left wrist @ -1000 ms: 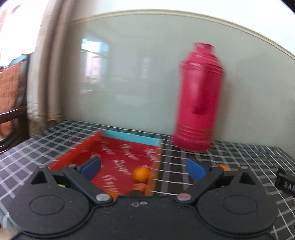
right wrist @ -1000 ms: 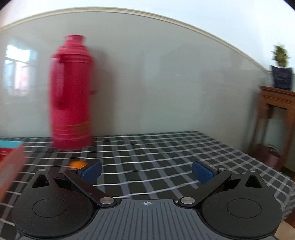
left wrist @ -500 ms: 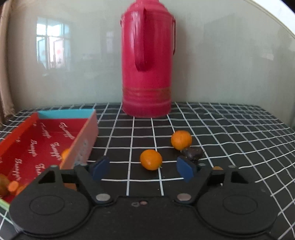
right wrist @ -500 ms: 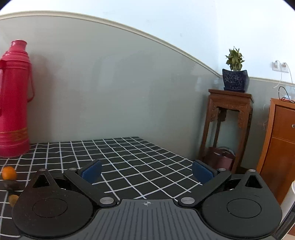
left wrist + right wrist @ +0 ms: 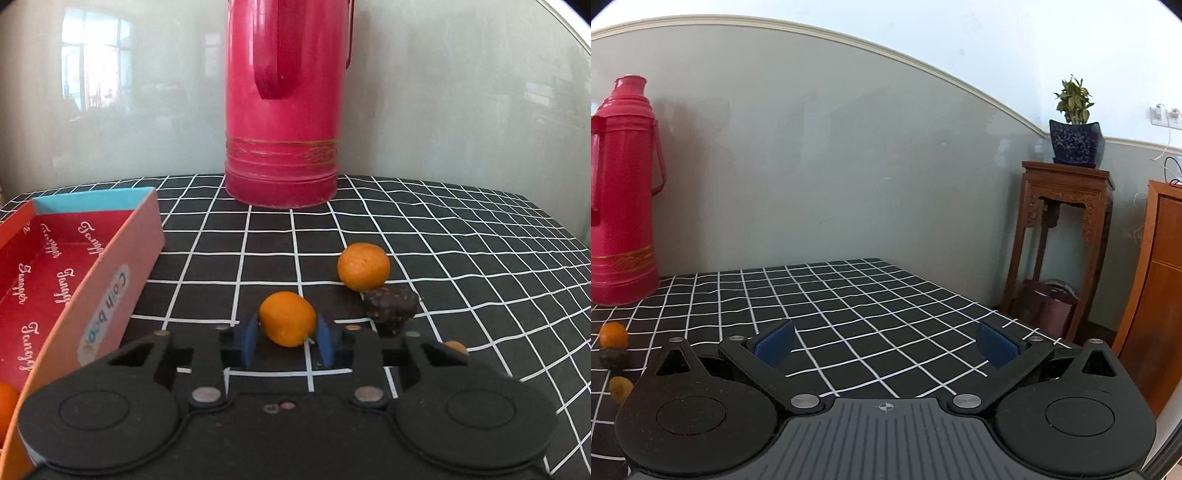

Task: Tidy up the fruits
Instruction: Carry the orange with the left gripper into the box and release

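A small orange (image 5: 287,318) lies on the checkered tablecloth (image 5: 461,258), and my left gripper (image 5: 287,338) is closing on it, its blue pads touching both sides. Behind it to the right sit a second orange (image 5: 364,266), a dark wrinkled fruit (image 5: 391,304) and a small orange fruit (image 5: 456,347) half hidden by the gripper. The red cardboard box (image 5: 74,266) stands open at the left with an orange (image 5: 7,404) in its near corner. My right gripper (image 5: 885,345) is open over bare cloth, with the orange (image 5: 613,334) and the dark fruit (image 5: 613,359) far to its left.
A tall red thermos (image 5: 284,110) stands at the back of the table against the grey wall. To the right of the table's edge are a wooden plant stand (image 5: 1067,221) with a potted plant and a wooden cabinet (image 5: 1160,295).
My left gripper swung right from over the box to the loose fruits, came lower, and its jaws narrowed around the near orange. The right gripper turned right, then held still, jaws still wide.
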Motion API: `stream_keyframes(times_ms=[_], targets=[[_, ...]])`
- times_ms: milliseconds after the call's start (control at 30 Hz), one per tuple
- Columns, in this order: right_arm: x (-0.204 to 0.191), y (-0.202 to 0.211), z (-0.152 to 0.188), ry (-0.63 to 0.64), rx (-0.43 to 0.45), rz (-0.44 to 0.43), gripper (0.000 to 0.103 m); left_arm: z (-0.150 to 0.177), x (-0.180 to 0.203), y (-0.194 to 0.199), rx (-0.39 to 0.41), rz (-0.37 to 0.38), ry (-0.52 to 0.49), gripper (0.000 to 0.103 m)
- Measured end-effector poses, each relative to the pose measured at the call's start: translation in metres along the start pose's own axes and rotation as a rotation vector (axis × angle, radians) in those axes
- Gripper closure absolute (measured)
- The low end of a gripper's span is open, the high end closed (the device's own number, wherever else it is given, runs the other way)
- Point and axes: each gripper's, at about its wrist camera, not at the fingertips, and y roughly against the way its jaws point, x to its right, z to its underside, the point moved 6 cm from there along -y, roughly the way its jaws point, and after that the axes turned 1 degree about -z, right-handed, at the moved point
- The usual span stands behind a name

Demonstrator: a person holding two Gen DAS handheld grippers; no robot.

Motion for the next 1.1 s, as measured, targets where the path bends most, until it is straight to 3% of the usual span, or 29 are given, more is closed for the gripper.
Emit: stream_keyframes(times_ms=[367, 633, 867, 1100], targets=[[-0.009, 0.004, -0.003, 0.008, 0.008, -0.026, 0.0, -0.005, -0.002, 0.016, 0.049, -0.013, 0.008, 0.079], [-0.029, 0.01, -0.002, 0.038, 0.01, -0.075, 0.0, -0.013, -0.026, 0.044, 0.107, -0.05, 0.027, 0.079], [-0.064, 0.014, 0.003, 0.086, -0.006, -0.153, 0.0, -0.018, -0.065, 0.064, 0.144, -0.119, 0.083, 0.079], [-0.105, 0.015, 0.016, 0.122, -0.072, -0.293, 0.0, -0.015, -0.113, 0.073, 0.139, -0.228, 0.162, 0.079]])
